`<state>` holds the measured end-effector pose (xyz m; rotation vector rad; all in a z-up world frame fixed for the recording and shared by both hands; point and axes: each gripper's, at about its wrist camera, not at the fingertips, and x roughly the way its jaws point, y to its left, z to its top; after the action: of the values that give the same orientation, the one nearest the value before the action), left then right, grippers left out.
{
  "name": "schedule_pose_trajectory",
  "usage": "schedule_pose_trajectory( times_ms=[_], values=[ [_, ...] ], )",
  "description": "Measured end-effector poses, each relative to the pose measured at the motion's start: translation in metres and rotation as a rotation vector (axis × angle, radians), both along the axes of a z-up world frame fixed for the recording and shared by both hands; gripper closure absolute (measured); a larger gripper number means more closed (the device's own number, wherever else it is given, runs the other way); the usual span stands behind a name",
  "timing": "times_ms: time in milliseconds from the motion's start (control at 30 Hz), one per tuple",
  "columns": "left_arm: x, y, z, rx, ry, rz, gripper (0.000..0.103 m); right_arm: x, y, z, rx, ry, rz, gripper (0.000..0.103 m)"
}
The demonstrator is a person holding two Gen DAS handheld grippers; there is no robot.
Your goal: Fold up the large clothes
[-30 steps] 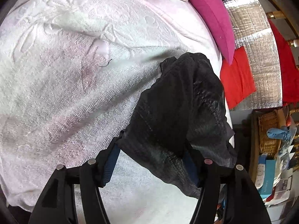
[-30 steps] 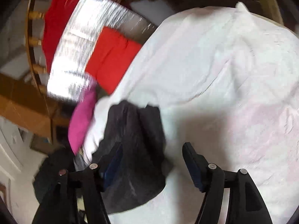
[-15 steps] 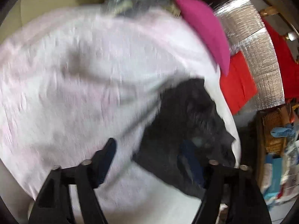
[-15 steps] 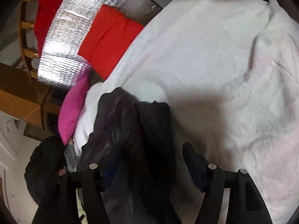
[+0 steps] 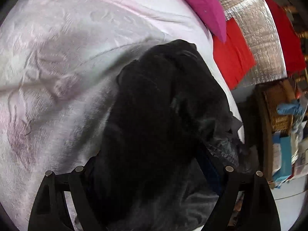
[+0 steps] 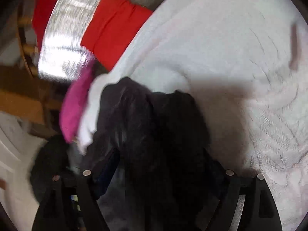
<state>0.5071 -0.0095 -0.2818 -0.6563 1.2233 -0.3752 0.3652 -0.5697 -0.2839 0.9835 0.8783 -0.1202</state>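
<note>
A bunched black garment (image 5: 163,105) lies on a bed covered by a pale pink-white textured blanket (image 5: 57,67), near the bed's edge. It also shows in the right wrist view (image 6: 154,125). My left gripper (image 5: 152,165) has its jaws wide apart with the garment filling the gap and covering the fingertips. My right gripper (image 6: 159,165) also has its jaws wide apart, with the garment lying between and over them. Neither pair of jaws is closed on the cloth.
A magenta pillow (image 5: 200,5), red cushions (image 5: 234,57) and a silver quilted sheet (image 5: 265,38) sit beyond the bed edge. A wicker basket (image 5: 279,107) and boxes stand on the floor. Another dark cloth heap (image 6: 50,159) lies off the bed's corner.
Both grippers have moved closer to the black garment, which now fills the space between each pair of jaws. The left view swung from blurred to steady; the right view is blurred.
</note>
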Motion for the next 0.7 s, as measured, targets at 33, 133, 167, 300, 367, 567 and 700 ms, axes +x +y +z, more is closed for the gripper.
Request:
schedule_pose_trajectory(
  times_ms=[33, 133, 167, 300, 367, 567, 700],
  values=[
    [-0.002, -0.001, 0.004, 0.001, -0.031, 0.011, 0.022, 0.002, 0.007, 0.003, -0.045, 0.013, 0.001, 0.025],
    [-0.006, -0.007, 0.021, 0.066, -0.106, 0.011, 0.052, 0.005, 0.019, 0.012, -0.110, 0.007, 0.019, 0.060],
    [-0.008, -0.009, 0.026, 0.084, -0.126, 0.009, 0.057, 0.004, 0.024, 0.020, -0.154, -0.002, 0.016, 0.064],
    [-0.014, -0.002, 0.040, 0.024, -0.194, 0.040, 0.065, -0.008, 0.031, 0.050, -0.197, -0.119, -0.012, 0.068],
    [-0.011, -0.002, 0.036, 0.061, -0.185, 0.048, 0.062, -0.010, 0.032, 0.050, -0.219, -0.129, -0.041, 0.068],
    [-0.005, 0.005, 0.019, 0.140, -0.049, 0.088, 0.038, -0.006, 0.020, 0.016, -0.145, 0.053, -0.108, 0.046],
    [-0.015, 0.020, 0.052, 0.226, -0.146, 0.165, 0.034, -0.033, 0.015, 0.067, -0.264, -0.062, -0.224, 0.026]
  ],
)
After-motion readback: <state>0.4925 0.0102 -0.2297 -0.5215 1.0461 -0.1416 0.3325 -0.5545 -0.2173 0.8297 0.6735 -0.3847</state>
